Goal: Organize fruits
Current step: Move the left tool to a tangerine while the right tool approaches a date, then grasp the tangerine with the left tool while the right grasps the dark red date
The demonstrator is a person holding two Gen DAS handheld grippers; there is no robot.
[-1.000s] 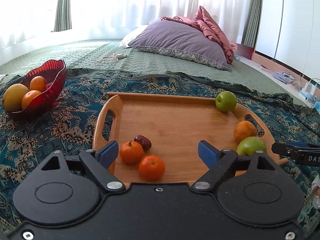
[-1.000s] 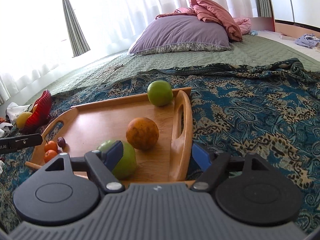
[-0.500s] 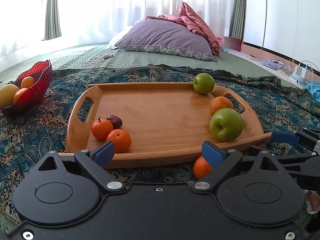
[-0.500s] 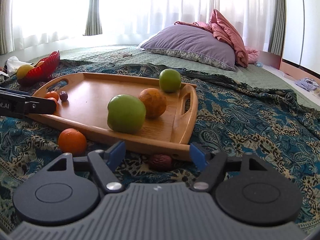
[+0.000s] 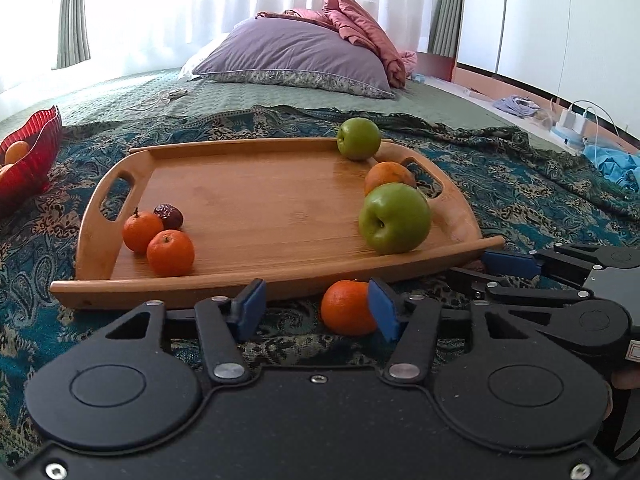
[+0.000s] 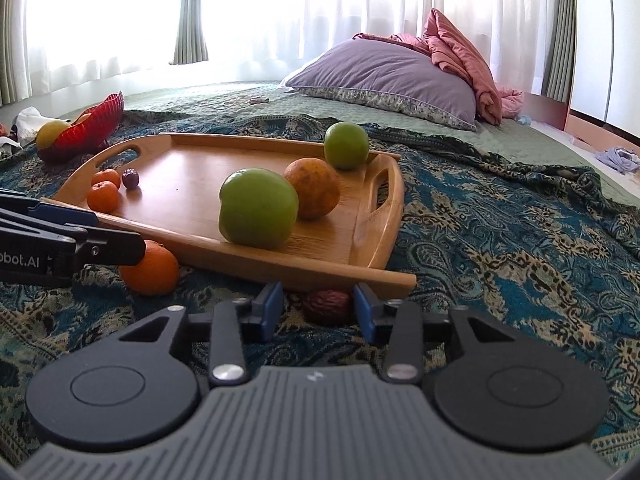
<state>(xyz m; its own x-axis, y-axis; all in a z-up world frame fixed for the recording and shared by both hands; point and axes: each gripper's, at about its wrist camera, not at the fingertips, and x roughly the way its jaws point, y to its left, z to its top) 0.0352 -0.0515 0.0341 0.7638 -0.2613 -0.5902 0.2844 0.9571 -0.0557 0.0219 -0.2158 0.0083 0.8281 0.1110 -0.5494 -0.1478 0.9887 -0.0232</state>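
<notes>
A wooden tray (image 5: 256, 184) lies on the patterned cloth and holds two mandarins (image 5: 170, 252), a date (image 5: 170, 216), two green apples (image 5: 394, 224) and an orange (image 5: 388, 176). A loose mandarin (image 5: 346, 306) lies on the cloth before the tray, by the right finger of my open left gripper (image 5: 316, 308). My open right gripper (image 6: 318, 306) straddles a dark red date (image 6: 328, 306) lying on the cloth at the tray's near corner, without touching it. The tray (image 6: 192, 184), the near apple (image 6: 258, 214) and the loose mandarin (image 6: 150, 268) show in the right wrist view too.
A red glass bowl (image 6: 86, 128) with oranges and a yellow fruit sits at the far left of the cloth. A purple pillow (image 5: 296, 56) and pink blanket lie behind on the green bedspread. Cables and clothes lie on the floor at far right.
Both grippers have pulled back from over the tray and dropped low to the cloth in front of it. The loose mandarin and loose date came into view between the fingers.
</notes>
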